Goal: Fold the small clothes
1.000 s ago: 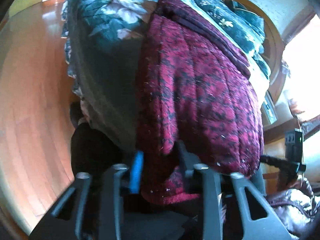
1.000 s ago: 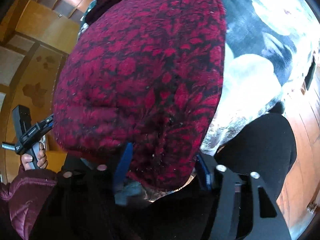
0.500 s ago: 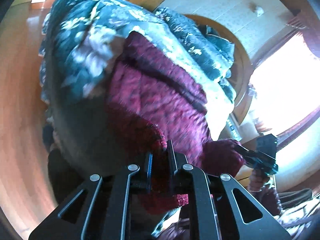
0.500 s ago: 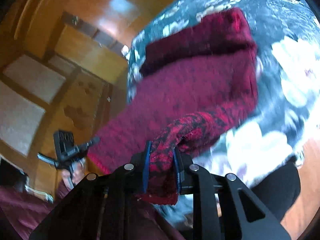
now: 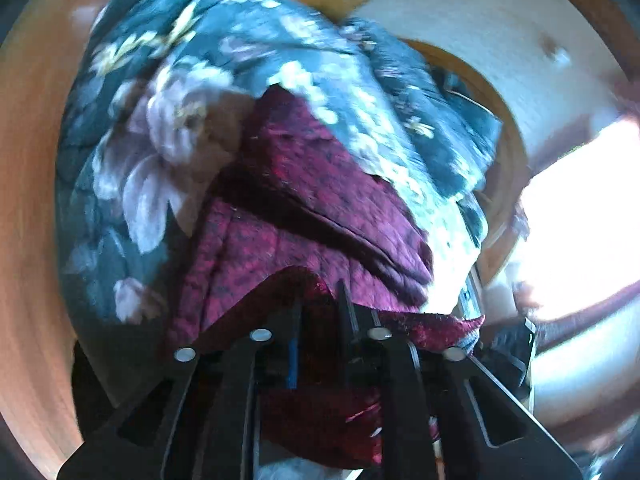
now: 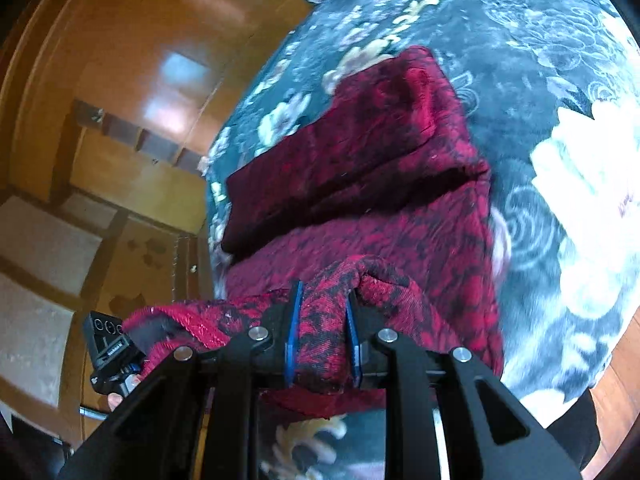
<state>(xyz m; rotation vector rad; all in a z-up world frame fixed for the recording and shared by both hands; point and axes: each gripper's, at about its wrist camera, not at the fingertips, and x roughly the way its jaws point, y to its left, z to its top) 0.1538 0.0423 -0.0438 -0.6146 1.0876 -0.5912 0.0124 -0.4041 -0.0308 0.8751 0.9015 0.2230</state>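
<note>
A dark red and black patterned knit garment (image 5: 304,216) lies on a dark blue floral quilt (image 5: 132,148), its far part folded over in a band. My left gripper (image 5: 318,320) is shut on the garment's near edge and holds it lifted. In the right wrist view the same garment (image 6: 372,184) lies on the quilt (image 6: 560,100). My right gripper (image 6: 322,320) is shut on the other near corner, a bunch of cloth between its blue pads. The near hem stretches between both grippers above the quilt.
The other handheld gripper (image 6: 110,354) shows at the lower left of the right wrist view. Wooden floor (image 5: 28,200) runs left of the quilt. Wooden cabinets and panelling (image 6: 132,128) stand behind. A bright window (image 5: 580,216) is at the right.
Both grippers went from open around the garment's near edge to shut on it, then lifted it and carried it towards the far end. More of the quilt shows now.
</note>
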